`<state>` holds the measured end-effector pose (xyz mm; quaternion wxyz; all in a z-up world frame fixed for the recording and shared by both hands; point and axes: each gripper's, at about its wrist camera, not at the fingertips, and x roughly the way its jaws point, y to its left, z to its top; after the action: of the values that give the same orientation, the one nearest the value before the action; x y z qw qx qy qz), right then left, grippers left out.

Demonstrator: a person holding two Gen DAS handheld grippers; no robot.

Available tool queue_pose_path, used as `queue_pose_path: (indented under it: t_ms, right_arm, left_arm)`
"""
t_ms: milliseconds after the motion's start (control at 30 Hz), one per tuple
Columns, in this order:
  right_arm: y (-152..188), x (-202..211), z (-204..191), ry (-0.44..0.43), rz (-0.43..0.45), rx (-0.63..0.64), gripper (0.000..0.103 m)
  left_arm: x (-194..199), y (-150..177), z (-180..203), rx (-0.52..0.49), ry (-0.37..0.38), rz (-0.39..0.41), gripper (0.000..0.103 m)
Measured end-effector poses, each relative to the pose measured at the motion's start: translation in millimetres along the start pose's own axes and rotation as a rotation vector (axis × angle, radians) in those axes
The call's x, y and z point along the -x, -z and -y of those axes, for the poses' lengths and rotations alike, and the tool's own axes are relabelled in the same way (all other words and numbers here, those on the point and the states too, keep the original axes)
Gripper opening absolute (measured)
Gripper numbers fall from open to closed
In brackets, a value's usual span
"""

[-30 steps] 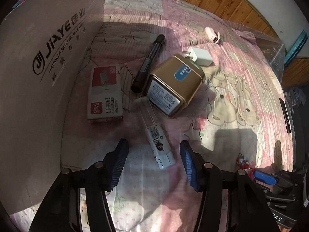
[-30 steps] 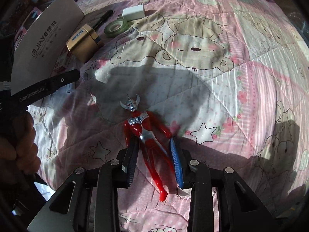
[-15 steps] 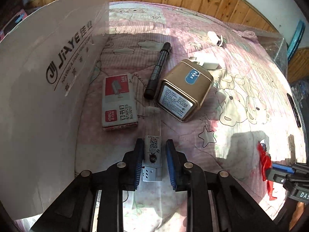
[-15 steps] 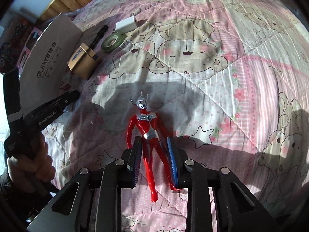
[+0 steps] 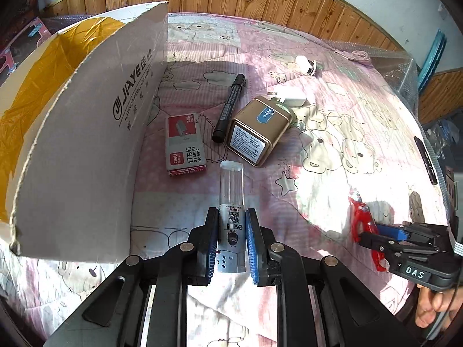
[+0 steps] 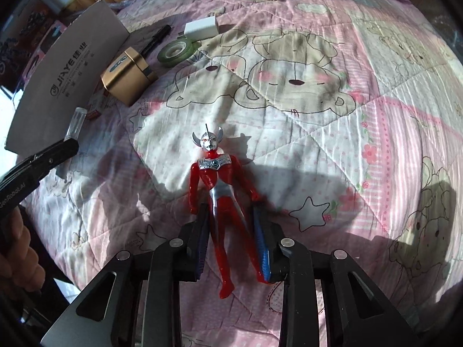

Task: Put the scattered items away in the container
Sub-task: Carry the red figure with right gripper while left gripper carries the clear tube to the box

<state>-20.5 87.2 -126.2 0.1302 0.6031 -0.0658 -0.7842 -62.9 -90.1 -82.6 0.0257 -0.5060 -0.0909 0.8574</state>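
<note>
Change: both grippers raised since half a second ago, loads kept.
Left gripper (image 5: 231,243): pads pinched on clear tube (image 5: 231,202), beside cardboard box (image 5: 86,144).
Right gripper (image 6: 233,243): fingers closed on red figure (image 6: 222,196) legs, above quilt (image 6: 347,115).

The cardboard box flap (image 5: 86,150) carries the printed brand "JiAYE" with Chinese characters beside it and a smaller, unclear line beneath. The staples box (image 5: 185,144) reads "deli", "STAPLES", "No.0012" and "24/6". The clear tube (image 5: 231,202) bears a QR code label. The right gripper (image 5: 364,235) body shows "DAS". In the right wrist view, the left gripper (image 6: 69,144) reads "GenRobot.AI". Print on the gold tin (image 5: 260,130) is too small to read.
</note>
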Motion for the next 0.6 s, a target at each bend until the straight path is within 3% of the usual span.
queue_pose_path:
  t_ms: [233,600]
  right_arm:
    - [2,16,7,-0.082,0.044,-0.083,0.029]
    - [13,41,-5,-0.076,0.120,-0.095,0.029]
  left_arm:
    - [36,-2,7,-0.002,0.029,0.043,0.019]
    - [67,-3,21,-0.029,0.078,0.063,0.019]
